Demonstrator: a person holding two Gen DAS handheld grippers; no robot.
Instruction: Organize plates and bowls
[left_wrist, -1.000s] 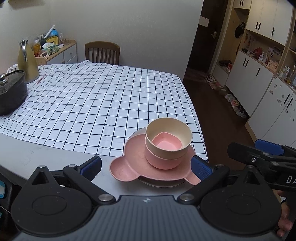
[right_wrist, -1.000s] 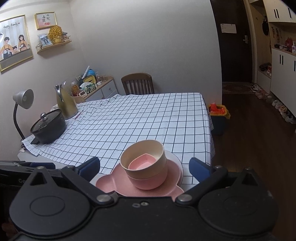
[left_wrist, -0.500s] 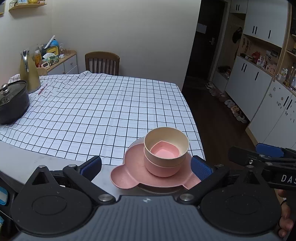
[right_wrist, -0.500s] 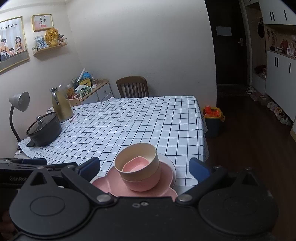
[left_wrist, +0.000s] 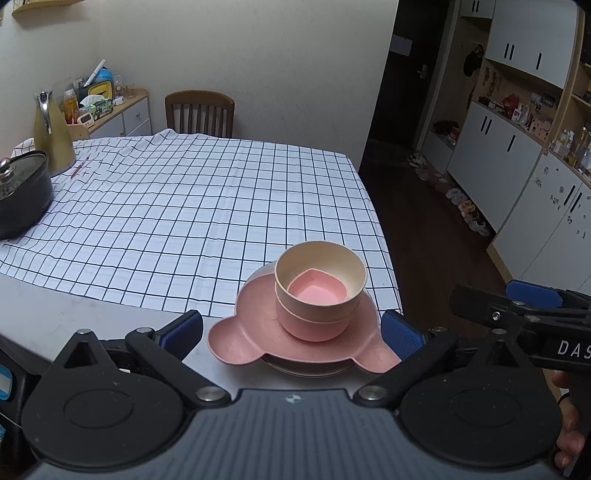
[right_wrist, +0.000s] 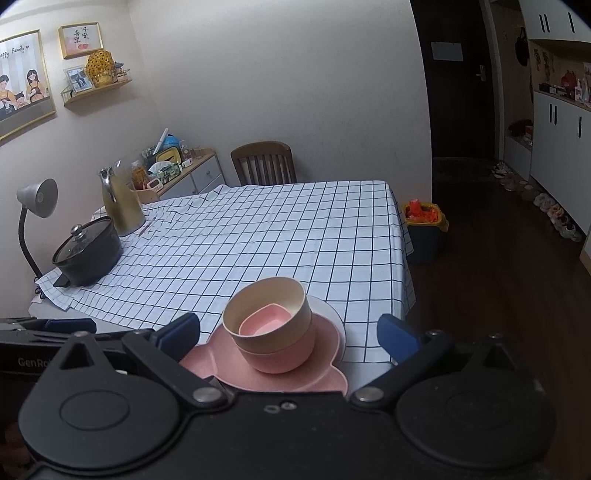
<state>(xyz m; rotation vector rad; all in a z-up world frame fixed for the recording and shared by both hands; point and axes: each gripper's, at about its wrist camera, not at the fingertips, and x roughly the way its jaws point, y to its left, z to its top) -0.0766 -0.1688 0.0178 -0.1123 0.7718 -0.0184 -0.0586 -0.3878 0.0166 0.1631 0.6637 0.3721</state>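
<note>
1. The stack sits at the near right corner of the worktop: a white plate at the bottom, a pink eared plate on it, then a pink bowl, a cream bowl and a small pink dish nested inside.
2. The stack lies straight ahead of both grippers, between their tips; the eared plate's long axis runs left to right.
3. The left gripper has its jaws wide, empty, tips flanking the eared plate; it looks the nearer.
4. The right gripper is likewise wide and empty.
5. Compared with a second ago, both grippers have drawn back and risen slightly; the stack is unmoved.
</note>
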